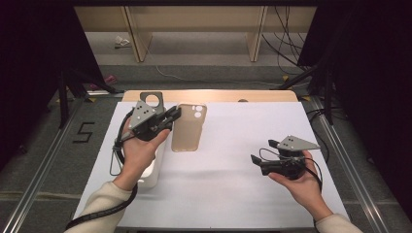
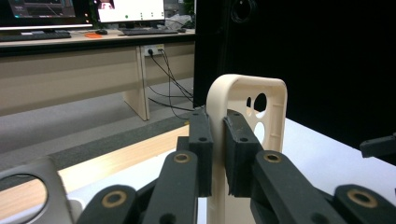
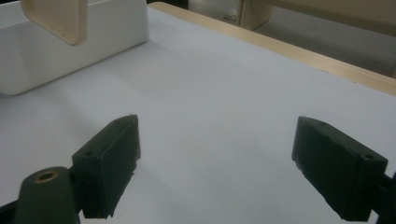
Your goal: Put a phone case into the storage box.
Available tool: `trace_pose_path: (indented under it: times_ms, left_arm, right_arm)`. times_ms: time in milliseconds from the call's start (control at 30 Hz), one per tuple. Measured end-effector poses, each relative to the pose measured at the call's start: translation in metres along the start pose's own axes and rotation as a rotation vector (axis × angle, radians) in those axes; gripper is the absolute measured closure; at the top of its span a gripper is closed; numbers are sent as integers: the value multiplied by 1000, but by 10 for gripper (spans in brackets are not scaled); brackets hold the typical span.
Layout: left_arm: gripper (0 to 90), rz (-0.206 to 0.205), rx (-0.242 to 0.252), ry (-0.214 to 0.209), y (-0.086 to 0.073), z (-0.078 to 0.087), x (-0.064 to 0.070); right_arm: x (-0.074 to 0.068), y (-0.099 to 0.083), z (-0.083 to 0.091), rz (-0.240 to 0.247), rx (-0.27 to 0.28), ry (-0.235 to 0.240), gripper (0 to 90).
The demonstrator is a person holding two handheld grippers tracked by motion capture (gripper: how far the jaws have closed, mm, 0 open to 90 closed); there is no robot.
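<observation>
Left gripper [image 1: 170, 118], upper left of the high view: jaws clamped on the side wall of a beige phone case [image 1: 189, 127], held lifted above the white table cover [image 1: 233, 194]. In the left gripper view the case [image 2: 245, 121] stands upright between the jaws, camera cut-outs near its top. Right gripper [image 1: 256, 161], lower right of the high view: jaws spread wide apart, gripping nothing. White tray [image 3: 70, 46] at upper left of the right gripper view.
</observation>
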State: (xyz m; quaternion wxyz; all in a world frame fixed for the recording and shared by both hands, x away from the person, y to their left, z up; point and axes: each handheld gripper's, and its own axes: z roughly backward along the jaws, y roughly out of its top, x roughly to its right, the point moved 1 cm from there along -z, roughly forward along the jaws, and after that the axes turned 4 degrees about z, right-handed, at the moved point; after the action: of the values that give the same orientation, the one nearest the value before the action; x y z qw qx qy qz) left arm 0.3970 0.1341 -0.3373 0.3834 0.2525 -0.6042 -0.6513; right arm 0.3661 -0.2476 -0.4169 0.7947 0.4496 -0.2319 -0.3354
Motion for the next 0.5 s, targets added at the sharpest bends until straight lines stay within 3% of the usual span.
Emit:
trace_pose_path:
  times_ms: [500]
  left_arm:
    - [825,-11,10,26,12,11,-18]
  right_arm:
    - [1,-1,0,-7,-1,0,161]
